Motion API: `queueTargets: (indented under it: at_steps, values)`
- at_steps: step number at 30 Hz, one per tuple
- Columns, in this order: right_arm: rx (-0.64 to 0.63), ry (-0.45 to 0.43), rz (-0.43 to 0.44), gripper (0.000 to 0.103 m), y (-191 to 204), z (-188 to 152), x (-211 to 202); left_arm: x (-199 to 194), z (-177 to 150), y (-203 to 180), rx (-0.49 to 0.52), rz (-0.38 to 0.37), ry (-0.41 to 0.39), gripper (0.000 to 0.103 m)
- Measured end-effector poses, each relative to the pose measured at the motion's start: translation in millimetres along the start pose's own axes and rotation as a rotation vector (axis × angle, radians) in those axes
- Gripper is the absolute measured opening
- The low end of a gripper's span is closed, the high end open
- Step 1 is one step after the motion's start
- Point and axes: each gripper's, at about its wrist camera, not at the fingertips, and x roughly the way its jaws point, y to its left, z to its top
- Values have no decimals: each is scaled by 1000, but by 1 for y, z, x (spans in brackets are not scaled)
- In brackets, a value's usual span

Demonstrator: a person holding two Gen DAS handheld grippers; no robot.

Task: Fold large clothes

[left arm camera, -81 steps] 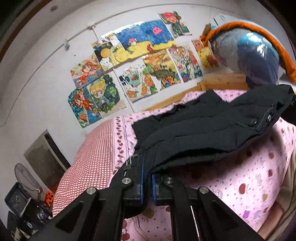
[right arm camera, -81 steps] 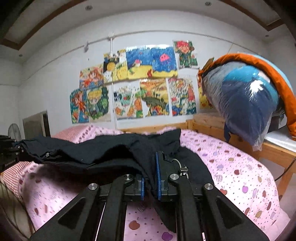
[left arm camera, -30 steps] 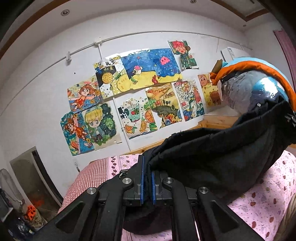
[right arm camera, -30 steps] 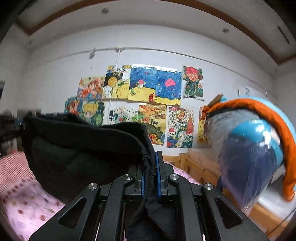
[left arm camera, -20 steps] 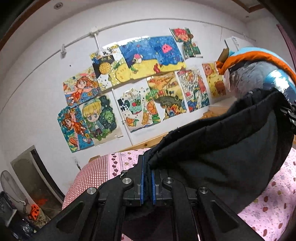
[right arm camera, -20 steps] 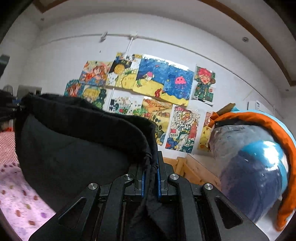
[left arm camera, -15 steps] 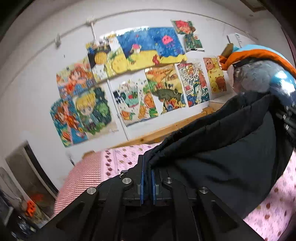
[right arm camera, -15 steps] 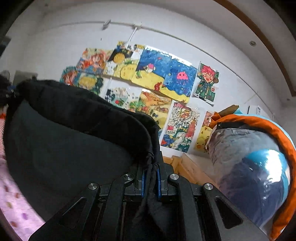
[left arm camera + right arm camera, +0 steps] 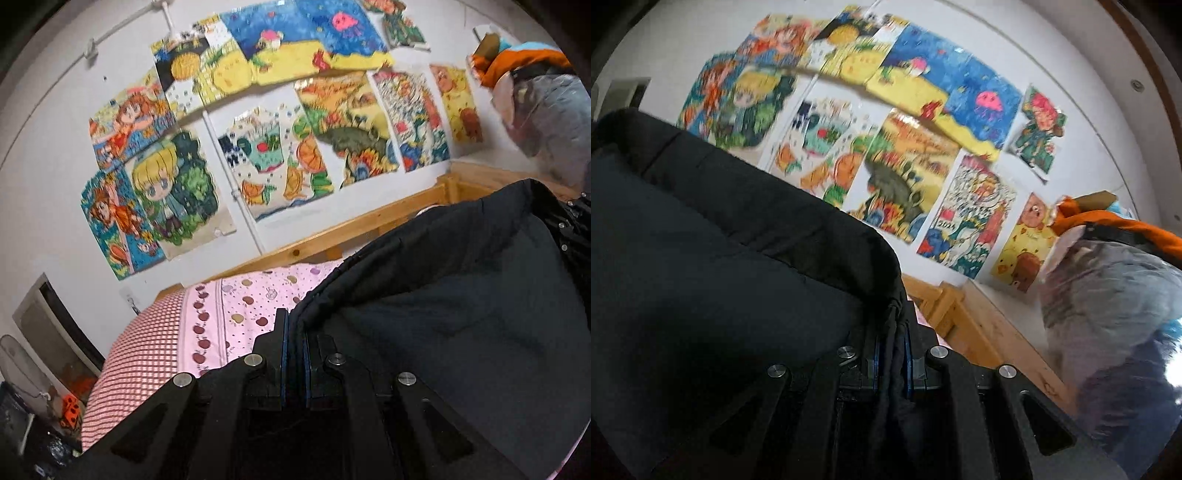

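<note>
Both grippers are clamped on the large black padded garment (image 9: pixel 461 314), one at each end of its upper edge. The left gripper (image 9: pixel 293 332) has its jaws pinched narrow on a corner of the fabric; the right gripper (image 9: pixel 891 347) has its jaws closed on a bunched hem with a drawcord running through it.

A few seconds ago the garment lay spread on the bed with the pink heart-print bedsheet (image 9: pixel 243 302). It has since been lifted clear and now hangs as a slack sheet between the two grippers, sagging in the middle, and over the last half second both cameras have tipped downward toward the bed (the coloured drawings on the white wall (image 9: pixel 266 122) have slid up in each view). The wooden bed frame (image 9: pixel 332 240) and a plastic-wrapped bundle with an orange rim (image 9: pixel 1115 288) show beyond it.

That suggests the lift-and-shake is over and the garment is being brought back down to lay flat or fold over. Keeping the held edge taut and level should stop the loose middle bunching as it lands.
</note>
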Motion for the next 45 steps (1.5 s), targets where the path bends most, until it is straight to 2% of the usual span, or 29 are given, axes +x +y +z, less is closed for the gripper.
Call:
queueTargets:
  at_steps: [5,12,16,19,22,23,24,26,27,30,33,35,38,42,45]
  values:
    - [-73,87,1,8,27,2,61,54,-5,-17,45,41,61,7]
    - [-76,191,40,8,55,-15,116,119,-26,-36,25,25,164,11]
    - [-103,274,71,10,66,-22,139,127,-30,-40,31,4,180,12]
    - [-105,274,55,13,68,-27,138,123,-30,-35,10,-14,183,19]
    - [-86,263,55,19,63,-26,130,113,-28,-22,-19,1,175,51]
    - [-72,257,58,28,58,-24,126,107,-27,-18,-28,5,156,72]
    - [-44,240,67,36,50,-23,119,95,-27,-12,-37,32,118,88]
    - [30,211,86,72,30,-19,106,79,-26,-6,-36,104,79,91]
    - [66,204,88,75,21,-18,101,70,-26,-4,-18,113,71,91]
    - [137,213,123,76,0,-18,82,47,-28,-1,20,129,64,92]
    - [151,184,150,76,-15,-21,53,21,-33,5,-12,48,46,95]
    - [152,158,180,87,-22,-24,32,7,-40,4,-33,-34,48,97]
    - [164,144,295,92,-27,-35,5,-10,-56,-11,-11,-135,51,97]
    - [179,256,473,92,-19,-59,-3,-15,-74,-46,77,-217,68,97]
    - [178,310,511,92,-12,-77,2,0,-78,-63,81,-230,85,99]
